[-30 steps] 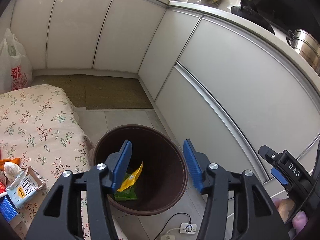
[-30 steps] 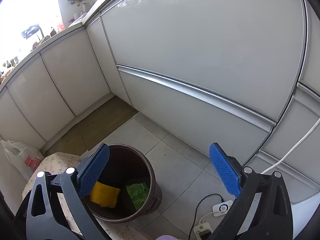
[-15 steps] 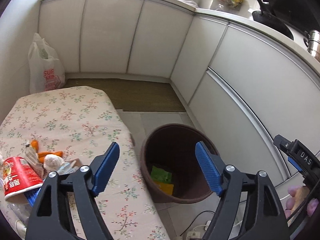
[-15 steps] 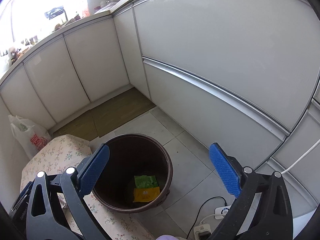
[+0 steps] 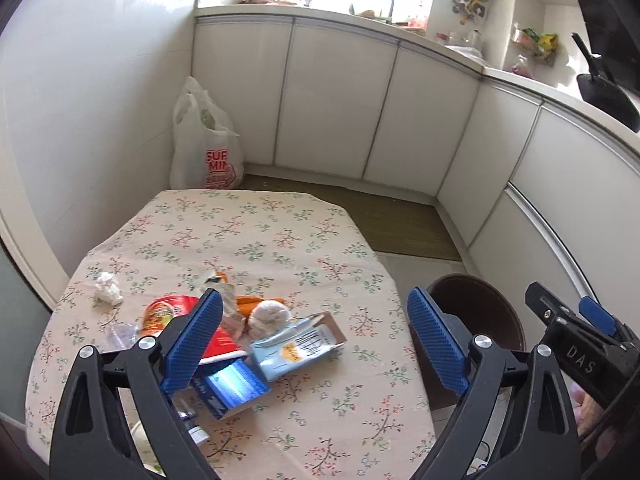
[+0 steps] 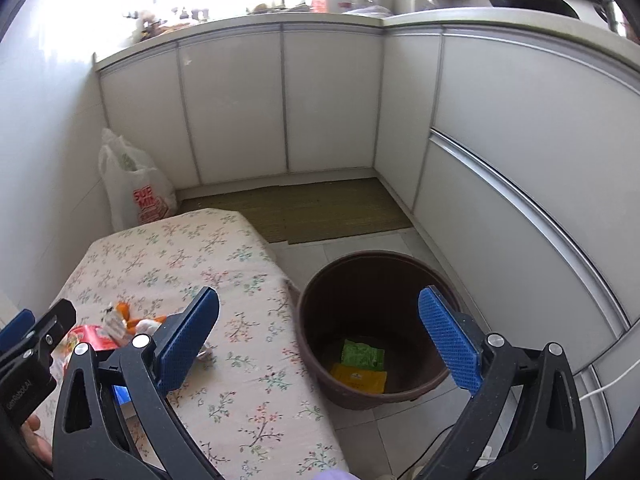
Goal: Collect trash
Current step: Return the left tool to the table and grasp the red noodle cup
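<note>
The trash still to collect is a small heap on the flowered tablecloth: a red cup on its side behind the left gripper's left finger, a pale blue carton lying between and just beyond its fingertips, a dark blue packet nearer in and lower, a round pale lump with orange scraps beside it just ahead, and a crumpled white tissue apart, further left. The left gripper hangs above this heap with its jaws spread wide, holding nothing. The right gripper is likewise released and empty, its left finger over the table edge and its right finger over the brown bin, which stands on the floor just beside the table. A green wrapper and a yellow wrapper lie at the bin's bottom, so part of the job looks done.

The step in hand seems to be choosing the next piece. The carton sits best placed: the left gripper would need to drop lower, straddle its narrow sides, close, then carry it right to the bin
</note>
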`<action>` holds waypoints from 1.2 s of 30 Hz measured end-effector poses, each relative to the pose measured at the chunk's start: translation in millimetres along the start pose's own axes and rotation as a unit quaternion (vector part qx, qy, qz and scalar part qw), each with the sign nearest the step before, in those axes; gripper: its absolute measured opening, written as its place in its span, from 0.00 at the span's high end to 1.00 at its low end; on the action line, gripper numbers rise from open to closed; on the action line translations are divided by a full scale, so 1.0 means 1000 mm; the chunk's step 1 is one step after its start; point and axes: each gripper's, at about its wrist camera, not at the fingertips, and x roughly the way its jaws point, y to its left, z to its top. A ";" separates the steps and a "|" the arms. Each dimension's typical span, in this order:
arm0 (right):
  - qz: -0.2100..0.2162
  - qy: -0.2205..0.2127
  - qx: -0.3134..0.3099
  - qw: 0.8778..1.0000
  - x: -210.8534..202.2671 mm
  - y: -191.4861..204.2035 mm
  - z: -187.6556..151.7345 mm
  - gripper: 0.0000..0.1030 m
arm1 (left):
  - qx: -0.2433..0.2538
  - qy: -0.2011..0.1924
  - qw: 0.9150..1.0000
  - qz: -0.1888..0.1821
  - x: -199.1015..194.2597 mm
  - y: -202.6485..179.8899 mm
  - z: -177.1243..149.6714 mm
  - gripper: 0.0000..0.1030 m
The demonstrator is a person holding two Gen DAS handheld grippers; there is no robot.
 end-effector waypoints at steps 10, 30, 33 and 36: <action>0.035 0.015 -0.106 0.994 -0.001 0.088 -0.024 0.07 | -0.088 0.011 0.993 0.076 -0.025 0.130 -0.024 0.09; 0.117 0.152 -0.087 0.977 0.052 0.154 -0.054 0.07 | -0.421 0.215 0.881 -0.004 0.068 0.320 -0.072 0.09; 0.122 0.161 -0.075 0.977 0.057 0.151 -0.052 0.07 | -0.425 0.215 0.878 -0.044 0.077 0.311 -0.072 0.10; 0.124 0.180 -0.050 0.975 0.067 0.145 -0.050 0.07 | -0.358 0.200 0.907 -0.091 0.077 0.279 -0.050 0.10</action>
